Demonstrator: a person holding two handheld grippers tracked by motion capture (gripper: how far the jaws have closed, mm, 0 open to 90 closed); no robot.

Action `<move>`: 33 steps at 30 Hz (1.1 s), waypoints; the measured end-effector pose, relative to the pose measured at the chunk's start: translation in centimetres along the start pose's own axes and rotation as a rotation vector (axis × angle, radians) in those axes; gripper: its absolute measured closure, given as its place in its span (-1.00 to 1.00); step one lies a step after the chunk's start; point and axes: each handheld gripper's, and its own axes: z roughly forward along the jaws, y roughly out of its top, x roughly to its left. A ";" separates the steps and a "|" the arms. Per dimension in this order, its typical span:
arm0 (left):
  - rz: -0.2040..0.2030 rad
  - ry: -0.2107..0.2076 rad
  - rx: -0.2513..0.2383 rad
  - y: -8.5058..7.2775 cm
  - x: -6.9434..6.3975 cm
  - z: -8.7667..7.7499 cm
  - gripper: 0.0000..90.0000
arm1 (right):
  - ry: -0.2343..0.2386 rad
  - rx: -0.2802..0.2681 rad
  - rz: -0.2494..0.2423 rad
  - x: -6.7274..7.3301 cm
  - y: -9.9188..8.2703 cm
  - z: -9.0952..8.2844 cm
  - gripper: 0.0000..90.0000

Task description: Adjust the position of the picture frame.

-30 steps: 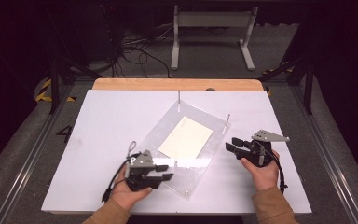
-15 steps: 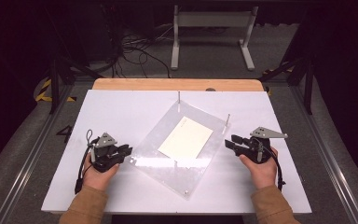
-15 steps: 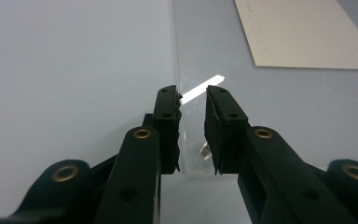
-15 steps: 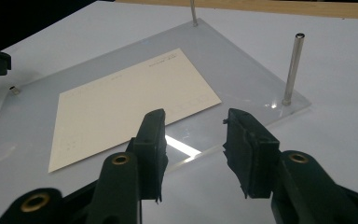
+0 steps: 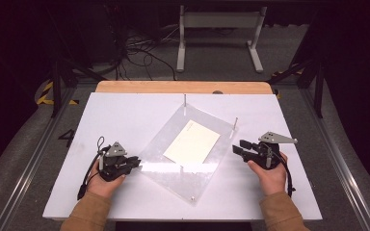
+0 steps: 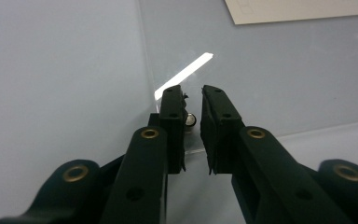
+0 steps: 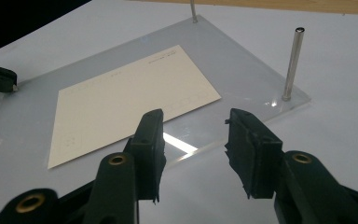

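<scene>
Jaws of left gripper (image 6: 193,93): just closing, now drawn to a narrow slit at the left corner of the clear acrylic plate (image 5: 183,179). Small metal stud (image 6: 191,120) visible in the slit, against one pad; contact with the pads impossible to confirm, stud half hidden behind the black finger.

Jaws of right gripper (image 5: 236,148): well apart, just widened slightly, nothing between them. Tips just beside the plate's right edge, not touching it, nearer the person than the upright metal pin (image 7: 292,63) at the plate's right corner.

Left hand (image 5: 101,185): at the plate's left corner, wrapped round the gripper body, gripper low and pointed across at the plate, cable looped on the side away from the plate. Right hand (image 5: 270,175): opposite, at the plate's right side, gripper aimed back toward the plate's centre.

Plate: flat on the white table (image 5: 125,115), turned diagonally. Cream card (image 5: 191,148) flat on the plate, toward its far half. Faint print on the card, unreadable. Second pin (image 5: 185,100) at the plate's far corner.
</scene>
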 end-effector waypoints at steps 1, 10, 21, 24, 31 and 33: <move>0.006 0.002 0.002 0.0 0.1 0.0 0.83 | 0.001 -0.002 0.001 0.0 0.0 0.0 0.25; 0.026 -0.001 0.028 0.3 -0.6 -0.1 0.86 | 0.002 -0.010 0.009 -0.2 0.0 -0.3 0.24; 0.200 -0.145 0.099 0.5 -4.4 -0.9 0.88 | -0.001 -0.028 0.022 -0.7 -0.1 -1.1 0.24; 0.236 -0.172 0.111 0.5 -5.7 -0.9 0.88 | -0.001 -0.031 0.019 -0.8 -0.1 -1.2 0.24; 0.328 -0.253 0.145 0.4 -8.5 -0.9 0.88 | -0.003 -0.030 0.019 -0.8 -0.1 -1.2 0.23; 0.345 -0.269 0.151 0.4 -9.0 -0.8 0.88 | -0.003 -0.033 0.017 -0.8 -0.1 -1.2 0.23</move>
